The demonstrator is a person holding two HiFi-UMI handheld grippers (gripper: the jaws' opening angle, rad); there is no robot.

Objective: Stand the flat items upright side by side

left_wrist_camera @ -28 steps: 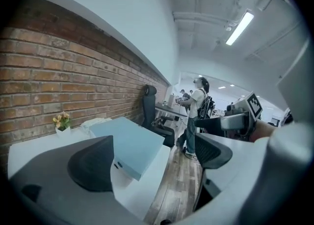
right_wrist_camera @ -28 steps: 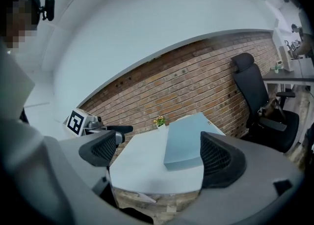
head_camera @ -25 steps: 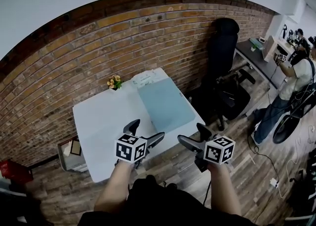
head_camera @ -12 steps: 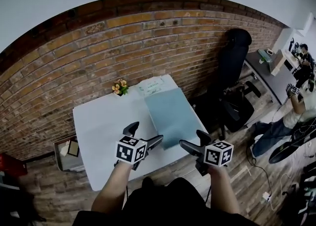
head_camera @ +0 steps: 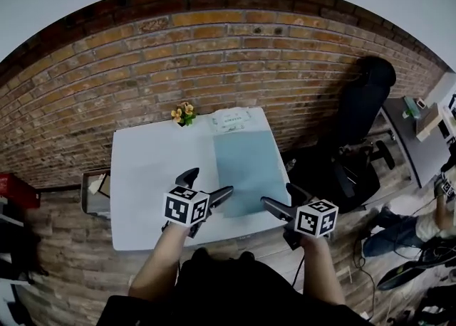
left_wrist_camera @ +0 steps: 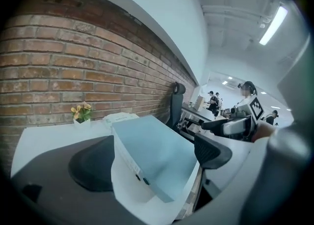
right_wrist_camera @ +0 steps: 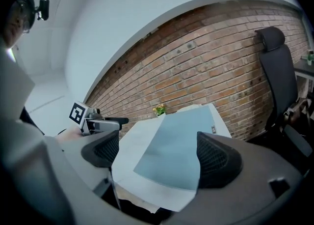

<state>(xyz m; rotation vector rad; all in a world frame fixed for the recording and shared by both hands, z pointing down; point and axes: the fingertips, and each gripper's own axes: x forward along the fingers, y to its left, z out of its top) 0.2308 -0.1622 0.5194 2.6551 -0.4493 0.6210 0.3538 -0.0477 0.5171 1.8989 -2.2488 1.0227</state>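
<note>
Both grippers have come in toward the table since a second ago, and the table now sits more squarely in the middle of the head view.

Left gripper: lower centre of the head view, over the near part of the white table. Jaws released and wide apart, gripping nothing. Its own view looks along them at the near corner of the blue flat item, not touching it.

Right gripper: right of the left one, at the table's near right edge. Its jaws have just been closing a little but stand wide apart, with nothing pressed between the pads. The blue item lies beyond them, untouched.

Blue flat item: lying flat on the right half of the table, long side running up the frame toward the brick wall.

Pale flat item: also flat, just beyond the blue one's far end, by the wall.

Small flower pot: left of the pale item, at the wall.

Black office chair: right of the table.
</note>
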